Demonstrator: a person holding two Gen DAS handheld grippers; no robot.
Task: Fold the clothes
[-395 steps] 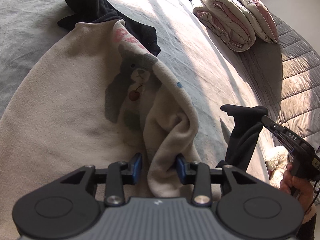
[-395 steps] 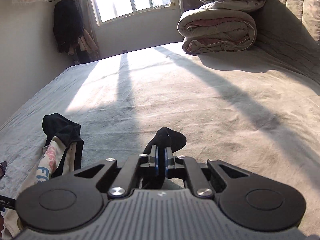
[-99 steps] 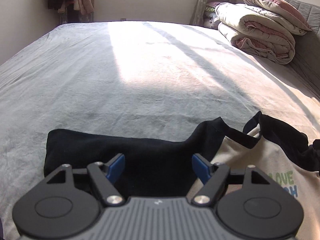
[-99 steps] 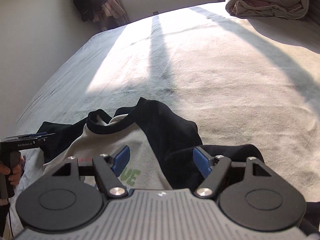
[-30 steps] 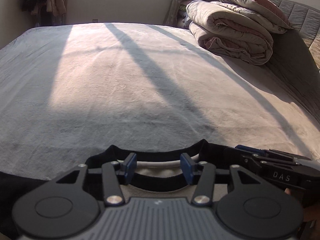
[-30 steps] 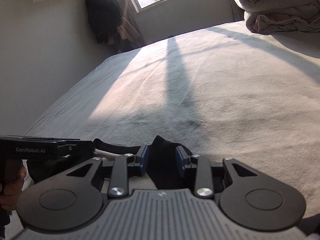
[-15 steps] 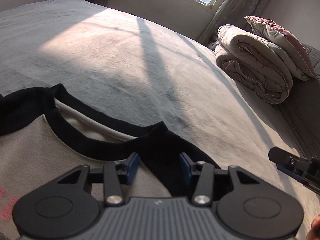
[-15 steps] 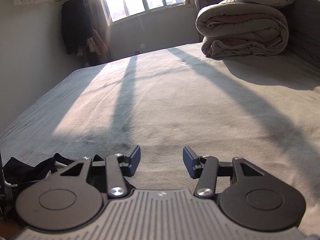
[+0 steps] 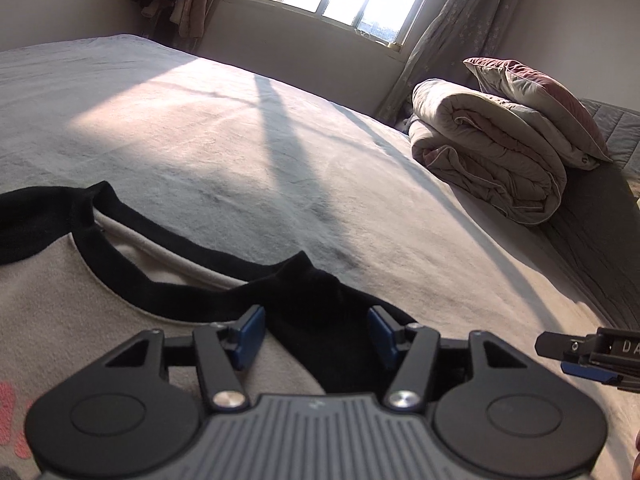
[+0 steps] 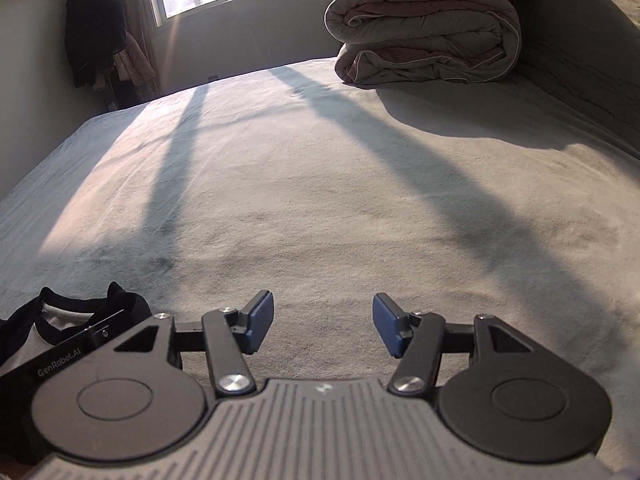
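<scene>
A beige sweatshirt (image 9: 60, 292) with black collar and black shoulders lies flat on the bed, neckline facing the window. My left gripper (image 9: 316, 334) hovers open over its black right shoulder (image 9: 320, 300), nothing between the blue pads. The right gripper (image 10: 323, 328) is open over bare bed cover, to the right of the shirt; its tip (image 9: 576, 350) shows at the right edge of the left wrist view. The shirt's collar (image 10: 52, 312) peeks in at the lower left of the right wrist view, behind the left gripper's body (image 10: 76, 344).
The grey bed cover (image 10: 320, 200) stretches toward the window, striped with sunlight and shadow. A rolled quilt (image 9: 488, 156) with a pillow (image 9: 536, 100) on top sits at the bed's right end. Dark clothes (image 10: 96, 28) hang in the far left corner.
My left gripper's jaws have opened wider over the black shoulder. The right gripper has opened wider too and stays off the shirt, which it let go a second ago.
</scene>
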